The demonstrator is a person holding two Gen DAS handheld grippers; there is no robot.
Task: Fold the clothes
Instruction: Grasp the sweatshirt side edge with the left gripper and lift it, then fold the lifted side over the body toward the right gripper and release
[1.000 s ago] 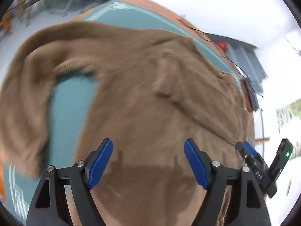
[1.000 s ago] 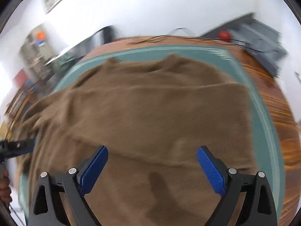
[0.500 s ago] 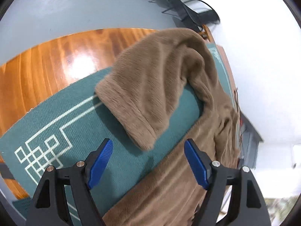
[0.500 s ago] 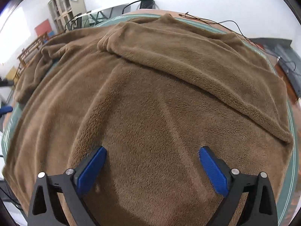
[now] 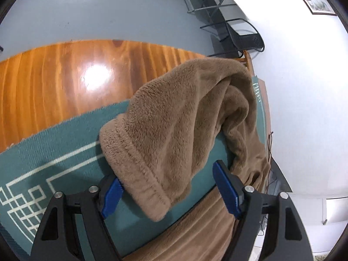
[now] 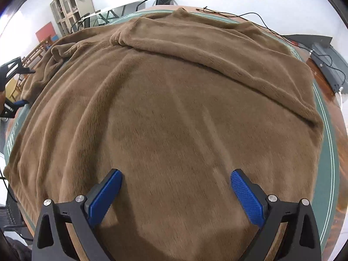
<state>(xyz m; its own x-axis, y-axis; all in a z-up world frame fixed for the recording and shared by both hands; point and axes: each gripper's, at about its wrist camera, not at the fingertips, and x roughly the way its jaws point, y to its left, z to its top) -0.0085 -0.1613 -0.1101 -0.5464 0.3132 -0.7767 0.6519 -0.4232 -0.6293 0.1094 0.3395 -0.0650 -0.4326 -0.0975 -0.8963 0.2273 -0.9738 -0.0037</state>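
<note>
A brown fleece garment (image 6: 174,108) lies spread on a teal mat (image 6: 326,134), with one sleeve folded across its upper part. In the left wrist view its other sleeve (image 5: 174,126) lies on the mat (image 5: 61,152), cuff end toward me. My left gripper (image 5: 169,189) is open, its blue pads on either side of the cuff. My right gripper (image 6: 176,195) is open and empty, low over the garment's body. The left gripper also shows in the right wrist view (image 6: 13,87), at the far left.
The mat lies on a glossy wooden table (image 5: 54,82). Black cables (image 6: 261,19) and a dark device (image 6: 328,65) sit at the table's far right. Chairs (image 5: 235,28) and cabinets (image 6: 69,6) stand beyond the table.
My left gripper swung from over the garment's body to the sleeve and closed in until the cuff sits between its pads. My right gripper dropped closer to the cloth.
</note>
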